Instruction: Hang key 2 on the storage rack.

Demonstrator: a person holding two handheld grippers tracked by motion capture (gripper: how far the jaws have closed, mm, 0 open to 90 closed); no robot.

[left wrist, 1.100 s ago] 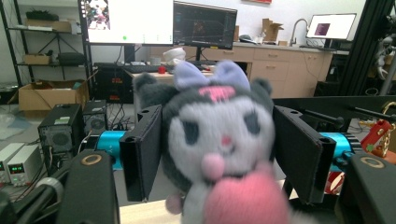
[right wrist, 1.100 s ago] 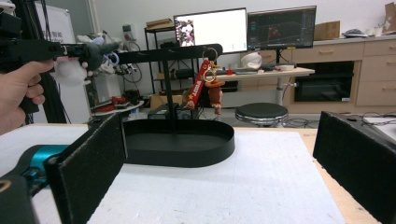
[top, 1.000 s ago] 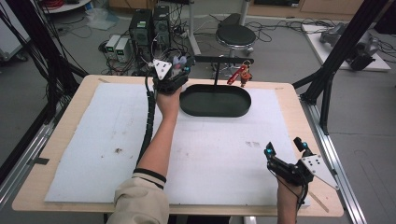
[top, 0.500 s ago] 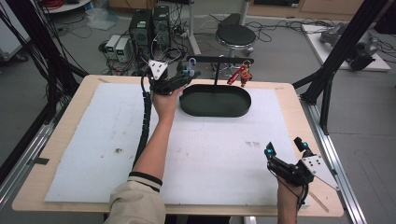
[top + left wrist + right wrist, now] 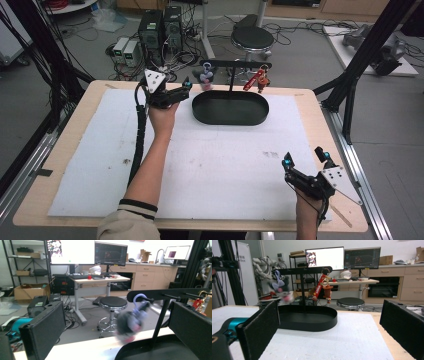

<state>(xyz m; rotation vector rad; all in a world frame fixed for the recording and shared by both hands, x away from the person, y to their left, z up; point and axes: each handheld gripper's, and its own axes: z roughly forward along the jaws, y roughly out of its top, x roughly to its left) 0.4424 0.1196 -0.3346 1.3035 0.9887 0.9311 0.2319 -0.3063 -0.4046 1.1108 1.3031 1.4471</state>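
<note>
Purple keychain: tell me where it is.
In the high view, the purple keychain hangs from the rack's left end, above the black tray, right of the left gripper.

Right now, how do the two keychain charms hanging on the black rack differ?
The grey-and-purple plush charm hangs at the rack's left end and looks motion-blurred; the red-strapped cowboy figure charm hangs toward the right, sharp and still. The plush is rounder, the cowboy longer. Both hang above the black oval tray.
</note>
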